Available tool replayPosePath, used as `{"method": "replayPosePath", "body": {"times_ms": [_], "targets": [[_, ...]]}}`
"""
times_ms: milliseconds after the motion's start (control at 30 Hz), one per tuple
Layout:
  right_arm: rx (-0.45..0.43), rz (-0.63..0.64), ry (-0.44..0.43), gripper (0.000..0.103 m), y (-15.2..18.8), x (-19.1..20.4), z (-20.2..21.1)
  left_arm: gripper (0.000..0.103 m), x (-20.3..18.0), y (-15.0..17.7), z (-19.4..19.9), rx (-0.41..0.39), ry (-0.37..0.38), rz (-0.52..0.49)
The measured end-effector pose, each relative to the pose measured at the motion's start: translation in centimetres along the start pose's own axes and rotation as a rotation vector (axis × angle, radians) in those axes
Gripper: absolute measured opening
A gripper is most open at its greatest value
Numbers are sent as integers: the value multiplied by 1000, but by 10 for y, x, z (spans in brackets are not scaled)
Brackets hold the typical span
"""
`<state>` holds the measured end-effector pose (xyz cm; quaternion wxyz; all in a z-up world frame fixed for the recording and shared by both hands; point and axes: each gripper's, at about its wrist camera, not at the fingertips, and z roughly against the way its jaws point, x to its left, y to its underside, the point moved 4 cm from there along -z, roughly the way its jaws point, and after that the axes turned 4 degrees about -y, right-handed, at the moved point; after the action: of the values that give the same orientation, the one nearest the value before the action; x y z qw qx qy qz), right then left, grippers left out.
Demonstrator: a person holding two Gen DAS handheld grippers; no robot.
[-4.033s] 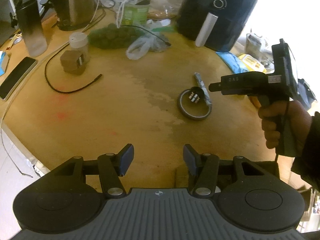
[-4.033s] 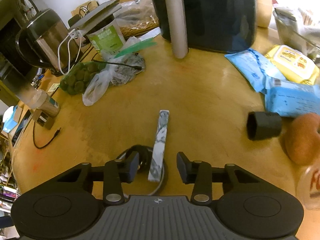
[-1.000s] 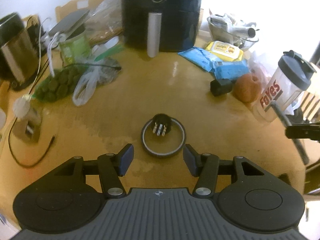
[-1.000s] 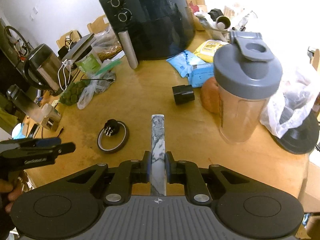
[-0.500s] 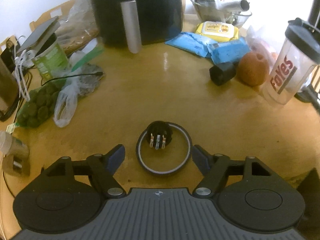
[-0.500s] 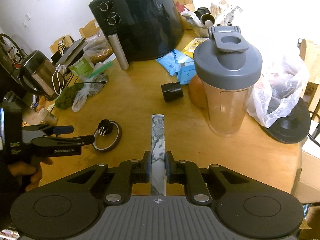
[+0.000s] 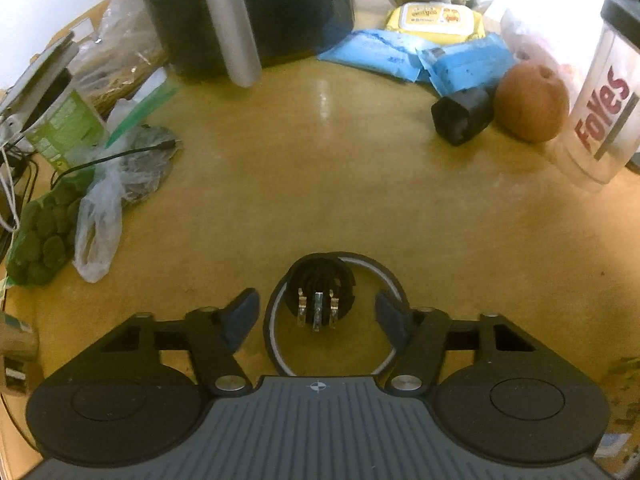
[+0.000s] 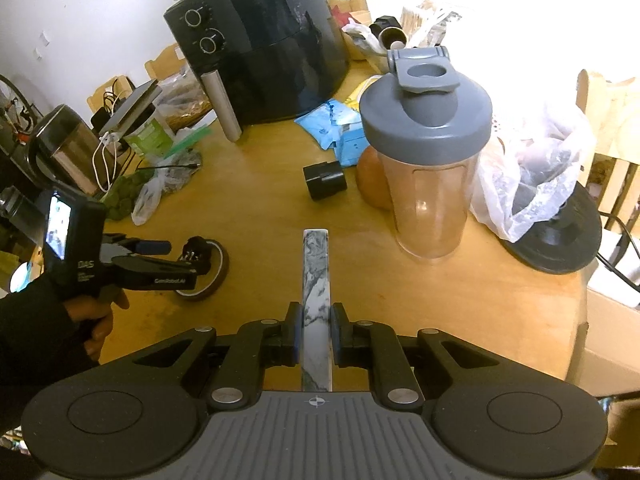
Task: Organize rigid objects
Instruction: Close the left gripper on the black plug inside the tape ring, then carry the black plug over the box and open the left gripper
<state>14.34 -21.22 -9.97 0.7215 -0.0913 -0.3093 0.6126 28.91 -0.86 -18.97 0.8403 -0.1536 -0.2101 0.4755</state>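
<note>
Marbled bar (image 8: 316, 280) is pinched in my right gripper (image 8: 316, 334), pointing out over the wooden table (image 7: 360, 184); my left gripper (image 7: 316, 316) has just been narrowing yet stands spread, its pads either side of the tape ring (image 7: 276, 320), pressing nothing; a black ribbed plug (image 7: 320, 284) lies inside that ring; beyond, black adapter (image 7: 460, 114) touches an orange fruit (image 7: 532, 100); farthest, the air fryer (image 8: 260, 48).

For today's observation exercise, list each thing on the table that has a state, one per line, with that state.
Left gripper: open, straddling the tape ring.
Right gripper: shut on the marbled bar.
Tape ring: flat on the table.
Black plug: inside the ring, prongs showing.
Shaker bottle: upright, spout cap flipped open.
</note>
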Motion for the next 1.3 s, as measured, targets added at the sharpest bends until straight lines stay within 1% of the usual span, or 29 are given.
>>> {"method": "replayPosePath", "body": {"times_ms": [67,100,133,167,233,333,467,633,933,1300], "targets": [[-3,-6,5,17,2,-1,1,56,-1,-1,-5,-2,2,-6],[-5,-9,6,17,3,-1,3,41,-2,-2,-7,2,3,-12],[-7,-10,7,17,4,-2,4,40,-2,-2,-7,-7,-10,-21],[-9,-10,9,17,6,-2,5,40,-2,-3,-7,-7,-13,-24],[-12,-8,12,17,7,-2,6,40,0,-3,-6,-7,8,-12],[-10,-7,15,17,10,-2,7,40,0,-3,-2,-18,6,-16],[-7,-1,21,17,10,1,6,40,2,-1,7,-24,17,-10],[2,10,18,17,10,4,2,40,5,1,24,-40,35,23],[16,40,-15,17,10,15,-5,40,10,7,63,-80,62,95],[25,91,-59,17,7,27,-6,40,9,16,102,-101,83,167]]}}
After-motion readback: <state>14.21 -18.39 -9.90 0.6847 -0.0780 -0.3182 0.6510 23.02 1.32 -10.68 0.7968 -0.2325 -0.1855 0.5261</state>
